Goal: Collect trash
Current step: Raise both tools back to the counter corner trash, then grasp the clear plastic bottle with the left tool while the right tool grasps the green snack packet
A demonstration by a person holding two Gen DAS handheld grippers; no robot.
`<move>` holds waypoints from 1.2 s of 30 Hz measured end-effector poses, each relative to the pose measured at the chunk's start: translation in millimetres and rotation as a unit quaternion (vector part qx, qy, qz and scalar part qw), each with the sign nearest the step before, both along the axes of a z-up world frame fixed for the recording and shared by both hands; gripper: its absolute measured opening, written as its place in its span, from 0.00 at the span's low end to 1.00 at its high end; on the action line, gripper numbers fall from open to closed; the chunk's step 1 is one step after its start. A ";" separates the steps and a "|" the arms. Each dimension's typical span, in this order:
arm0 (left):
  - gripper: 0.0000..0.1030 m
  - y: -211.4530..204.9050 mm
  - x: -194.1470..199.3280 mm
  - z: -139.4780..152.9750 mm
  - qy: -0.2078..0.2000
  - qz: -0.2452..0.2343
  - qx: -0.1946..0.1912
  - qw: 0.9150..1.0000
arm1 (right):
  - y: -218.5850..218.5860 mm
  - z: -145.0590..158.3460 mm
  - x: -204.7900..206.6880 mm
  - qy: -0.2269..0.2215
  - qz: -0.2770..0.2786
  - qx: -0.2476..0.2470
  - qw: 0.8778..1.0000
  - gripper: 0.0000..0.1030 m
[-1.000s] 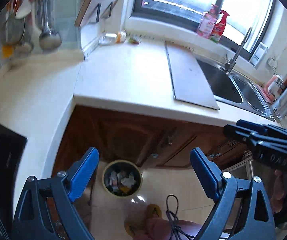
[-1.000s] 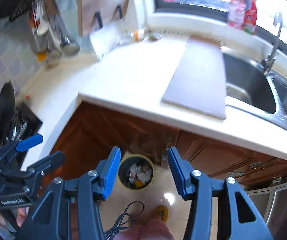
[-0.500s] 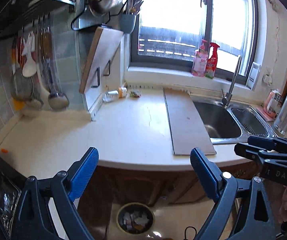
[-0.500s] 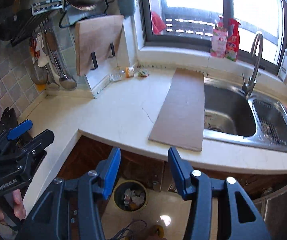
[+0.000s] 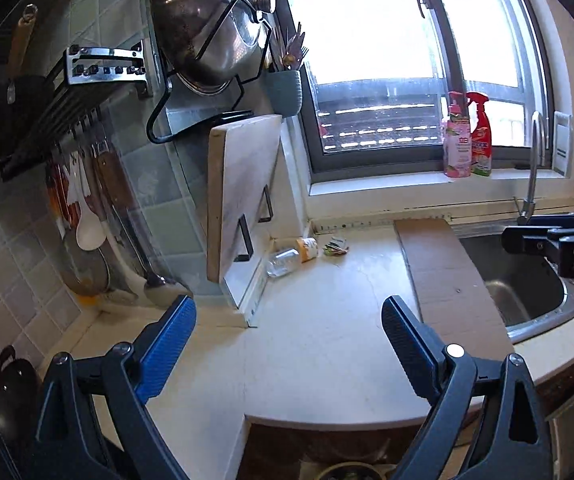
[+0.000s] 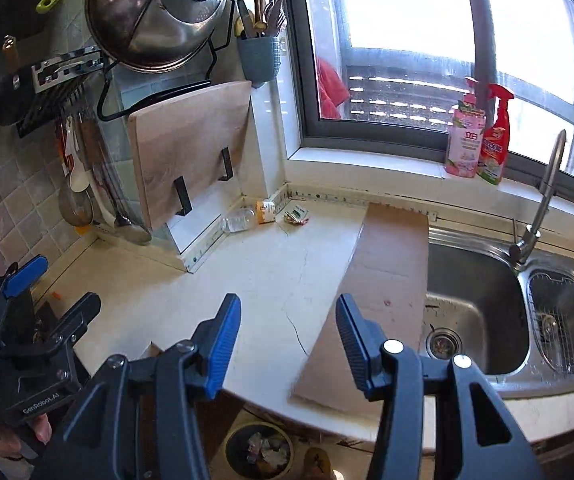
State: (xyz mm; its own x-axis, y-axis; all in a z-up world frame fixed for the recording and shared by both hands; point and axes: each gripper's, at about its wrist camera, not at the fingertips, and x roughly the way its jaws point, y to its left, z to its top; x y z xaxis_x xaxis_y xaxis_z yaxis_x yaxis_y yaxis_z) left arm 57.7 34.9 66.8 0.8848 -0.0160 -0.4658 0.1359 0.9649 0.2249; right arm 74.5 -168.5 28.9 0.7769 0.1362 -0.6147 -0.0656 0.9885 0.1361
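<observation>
Bin on the floor below the counter edge, round with a yellowish rim, holding crumpled scraps of paper and wrappers; only its rim shows at the bottom edge of the left wrist view. Counter pale, with a hairline crack. At its back corner, under the window, lies the remaining trash: a clear plastic bottle on its side, an orange-labelled piece touching its end, and just beside that a small crumpled wrapper; the same three show in the left view, bottle, wrapper. Left gripper over the near counter, jaws spread wide, nothing between them. Right gripper over the counter edge, jaws parted about halfway, nothing between them. Sink steel, two basins: the large one bare apart from bits around the drain, the small one fitted with a wire basket. A flat brown board lies on the counter along the sink's left rim. On the sill, a pink bottle and a red spray bottle touching side by side. On the wall, a grey cup holds upright utensils; a steel pot lid sits in a wire rack above a leaning cutting board; ladles and a white spoon hang from a rail at left.
</observation>
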 end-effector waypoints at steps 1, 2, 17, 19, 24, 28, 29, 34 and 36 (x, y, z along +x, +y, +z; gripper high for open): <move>0.90 -5.0 13.9 -1.1 0.000 0.007 0.009 1.000 | -6.5 -1.4 22.5 0.002 0.008 0.011 1.000 0.48; 0.90 -10.1 29.3 -3.2 0.001 0.013 0.018 1.000 | -11.2 -3.5 42.5 0.005 0.012 0.020 1.000 0.48; 0.89 -81.0 263.8 -104.2 0.060 0.114 0.141 0.982 | -44.4 -105.9 321.5 0.123 0.065 0.105 0.985 0.48; 0.85 -86.9 291.7 -125.8 0.074 0.119 0.178 0.974 | -44.5 -127.1 347.4 0.140 0.064 0.121 0.981 0.48; 0.83 -94.1 351.0 -168.7 0.109 0.114 0.250 0.955 | -44.0 -173.8 396.9 0.179 0.055 0.181 0.966 0.48; 0.83 -95.1 381.6 -187.5 0.125 0.103 0.289 0.944 | -45.1 -204.7 425.7 0.193 0.043 0.206 0.958 0.48; 0.83 -94.5 390.9 -192.3 0.133 0.100 0.295 0.941 | -46.7 -211.3 432.3 0.193 0.036 0.209 0.958 0.48; 0.83 -92.5 420.0 -210.5 0.171 0.088 0.304 0.933 | -54.7 -232.3 458.6 0.179 0.015 0.221 0.959 0.48; 0.83 -94.1 428.5 -218.3 0.181 0.083 0.312 0.929 | -53.3 -239.9 467.6 0.180 0.018 0.219 0.959 0.48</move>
State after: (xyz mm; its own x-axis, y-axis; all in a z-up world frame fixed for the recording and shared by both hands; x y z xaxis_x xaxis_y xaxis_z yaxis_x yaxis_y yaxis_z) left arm 486.1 -59.2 -151.4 0.6340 0.4790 -0.6071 0.1734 0.6771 0.7152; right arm 542.1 -221.7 -211.0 0.5156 0.4654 -0.7194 0.0313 0.8288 0.5586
